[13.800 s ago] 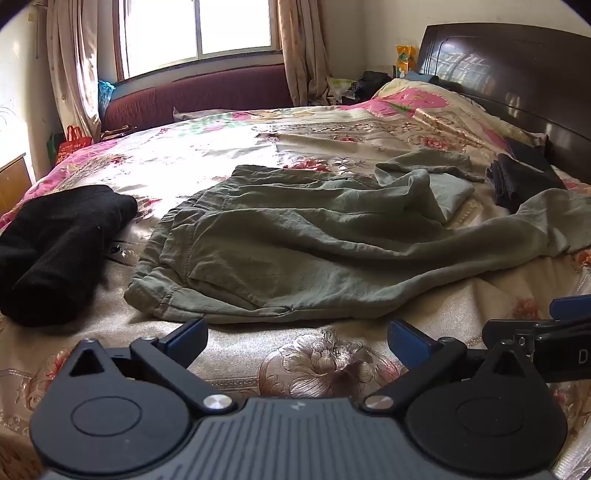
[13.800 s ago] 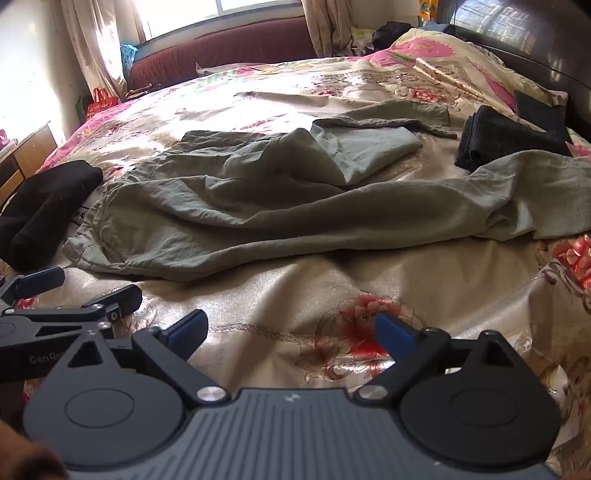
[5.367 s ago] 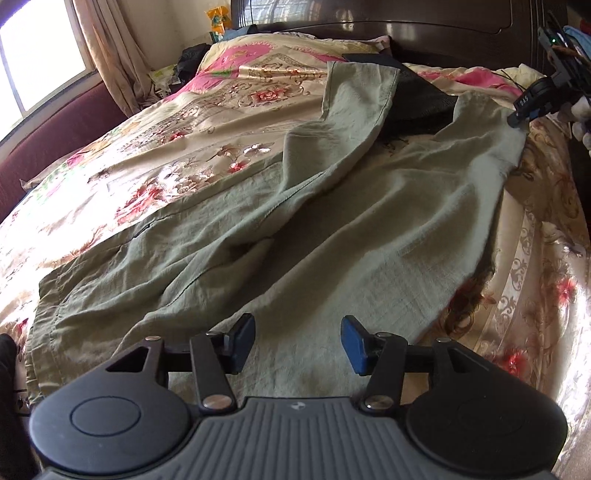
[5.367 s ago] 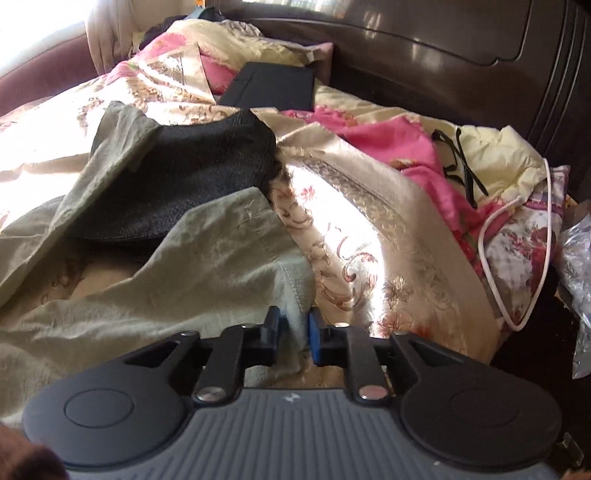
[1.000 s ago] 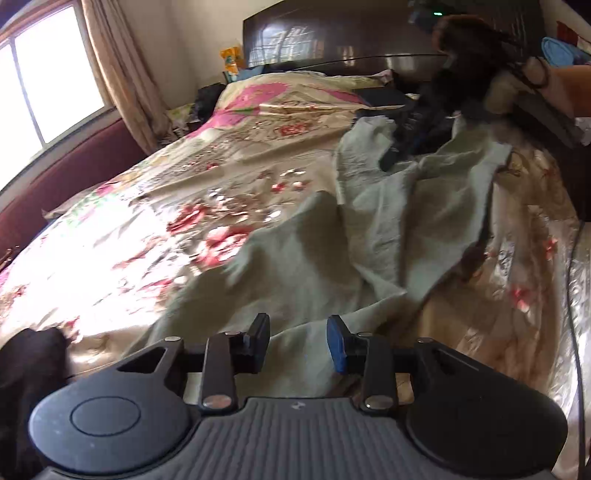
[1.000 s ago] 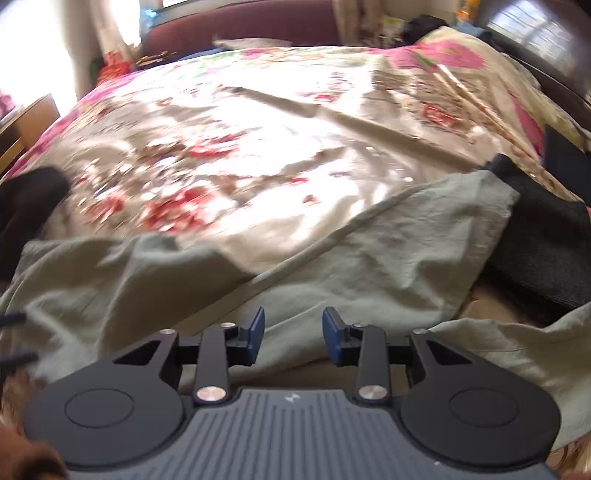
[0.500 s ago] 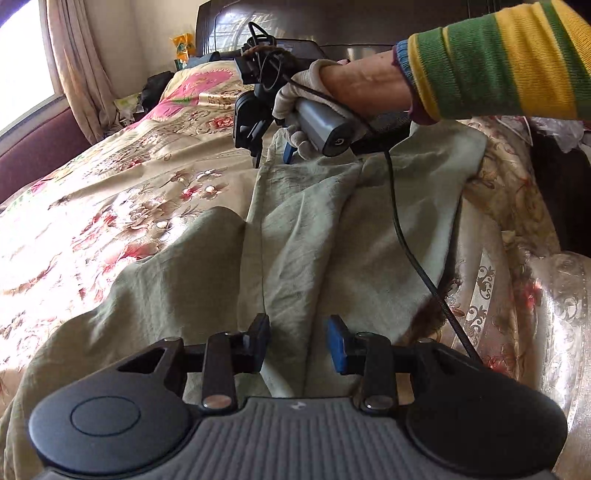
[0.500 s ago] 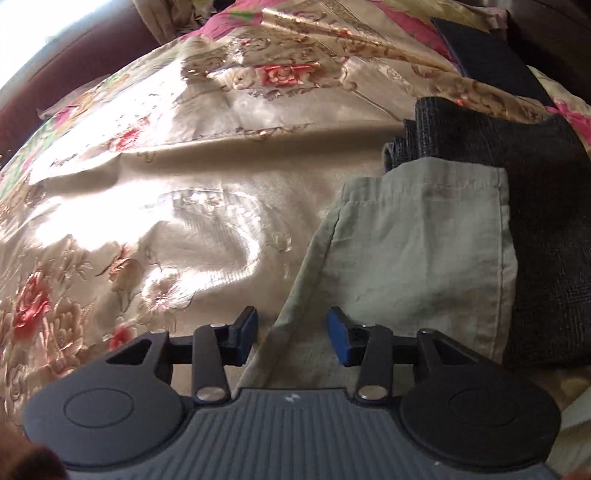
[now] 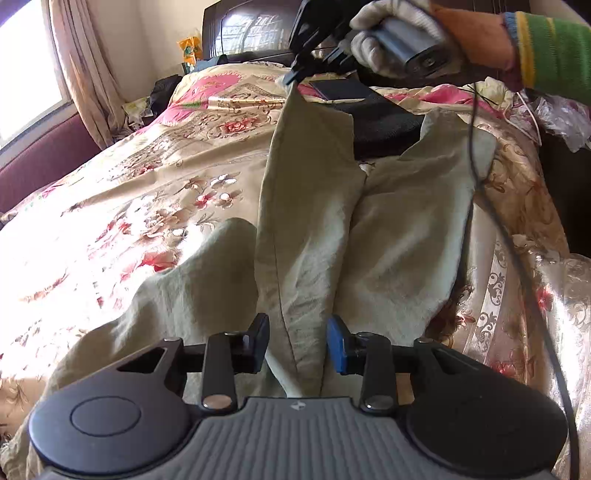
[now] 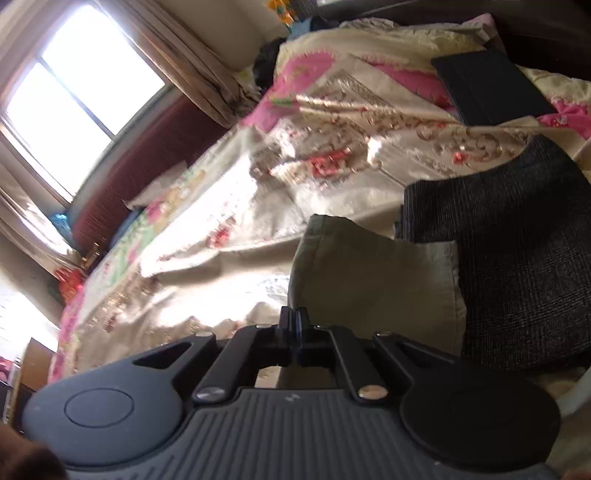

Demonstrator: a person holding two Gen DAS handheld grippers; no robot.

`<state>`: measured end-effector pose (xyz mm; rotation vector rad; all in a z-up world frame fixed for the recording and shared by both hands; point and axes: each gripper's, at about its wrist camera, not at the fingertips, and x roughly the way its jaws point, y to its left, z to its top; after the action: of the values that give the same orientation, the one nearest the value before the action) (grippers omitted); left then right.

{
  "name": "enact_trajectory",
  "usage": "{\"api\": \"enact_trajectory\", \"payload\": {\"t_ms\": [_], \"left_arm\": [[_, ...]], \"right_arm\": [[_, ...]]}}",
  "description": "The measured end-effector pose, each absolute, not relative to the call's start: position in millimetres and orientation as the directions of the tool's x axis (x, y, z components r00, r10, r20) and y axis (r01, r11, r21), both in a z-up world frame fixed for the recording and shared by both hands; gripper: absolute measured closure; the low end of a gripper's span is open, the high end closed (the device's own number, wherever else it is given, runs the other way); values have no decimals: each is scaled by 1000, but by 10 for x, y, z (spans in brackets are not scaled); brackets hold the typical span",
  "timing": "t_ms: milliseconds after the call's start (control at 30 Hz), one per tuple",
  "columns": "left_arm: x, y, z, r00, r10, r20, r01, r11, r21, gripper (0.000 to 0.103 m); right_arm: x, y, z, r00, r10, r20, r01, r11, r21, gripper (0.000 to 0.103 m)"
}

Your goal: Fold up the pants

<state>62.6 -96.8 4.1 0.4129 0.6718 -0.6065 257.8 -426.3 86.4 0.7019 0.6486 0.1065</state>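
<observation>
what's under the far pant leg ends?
A black folded cloth lies partly under the pants, on the bedspread. How far it reaches beneath is covered.

Floral bed (image 9: 155,184); green pants (image 9: 399,236), black garment (image 9: 380,122)

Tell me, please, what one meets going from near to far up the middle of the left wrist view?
Left claw, open astride a fold of the green pants → the pant leg rising away → the right claw, shut on the leg's hem corner, lifted above the bed → the dark headboard.
</observation>
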Motion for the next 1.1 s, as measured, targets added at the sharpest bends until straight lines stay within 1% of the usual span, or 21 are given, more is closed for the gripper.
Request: {"api": "enact_trajectory", "payload": {"t_ms": [67,133,167,233,300,333,400,467,500,533,600,667,700,767,800,833,867,1033,1100], "left_arm": [[602,-1016,75,633,-379,-675,641,746,182,54],[569,-1085,80,632,-382,-675,651,734,193,54],[548,-1132,69,628,-383,-677,657,727,198,54],[511,-1231,31,609,-390,-691,680,705,202,54],[457,-1358,-19,592,-388,-707,707,671,224,54],[429,-1419,-45,583,-385,-716,722,650,239,54],[387,-1517,-87,571,-376,-730,743,615,264,54],[362,-1591,-112,567,-359,-741,753,592,289,54],[362,-1620,-115,566,-352,-746,755,583,298,54],[368,-1648,-115,564,-346,-750,757,579,302,54],[386,-1680,-103,560,-340,-756,758,578,301,54],[396,-1724,-101,559,-332,-759,757,578,305,53],[393,-1729,-104,559,-330,-761,757,577,306,53],[391,-1741,-118,558,-327,-763,759,573,310,53],[391,-1746,-124,556,-327,-764,760,571,309,53],[398,-1751,-134,552,-327,-767,763,569,307,53],[402,-1754,-141,550,-326,-769,765,567,306,53],[398,-1780,-148,551,-322,-770,766,562,313,53],[403,-1781,-154,550,-321,-771,765,564,310,53]], "right_arm": [[2156,-4511,1048,854,295,-428,89,727,681,101],[1740,-4758,1072,885,263,-385,100,699,708,101],[1546,-4869,1024,894,237,-380,120,690,714,101],[1149,-5096,811,897,163,-411,188,700,688,101],[930,-5288,468,866,110,-487,301,662,686,100],[873,-5381,237,839,114,-531,358,619,699,100],[777,-5477,-109,807,113,-580,430,561,707,100],[721,-5520,-309,798,113,-591,457,527,717,100],[716,-5540,-371,805,122,-580,452,508,733,99],[733,-5551,-396,810,130,-572,445,501,742,94],[790,-5541,-342,804,109,-585,438,558,705,94],[813,-5443,-179,794,28,-607,418,701,579,93],[825,-5368,-100,789,-21,-614,406,768,495,91],[856,-5219,18,791,-72,-608,357,860,363,81],[861,-5171,44,795,-57,-603,320,885,338,73],[900,-5146,58,795,-27,-606,288,896,338,64],[945,-5135,63,795,-2,-606,267,899,347,62],[1294,-5244,-40,777,81,-624,253,868,428,61],[1453,-5285,-100,750,97,-654,262,864,430,61]]}}
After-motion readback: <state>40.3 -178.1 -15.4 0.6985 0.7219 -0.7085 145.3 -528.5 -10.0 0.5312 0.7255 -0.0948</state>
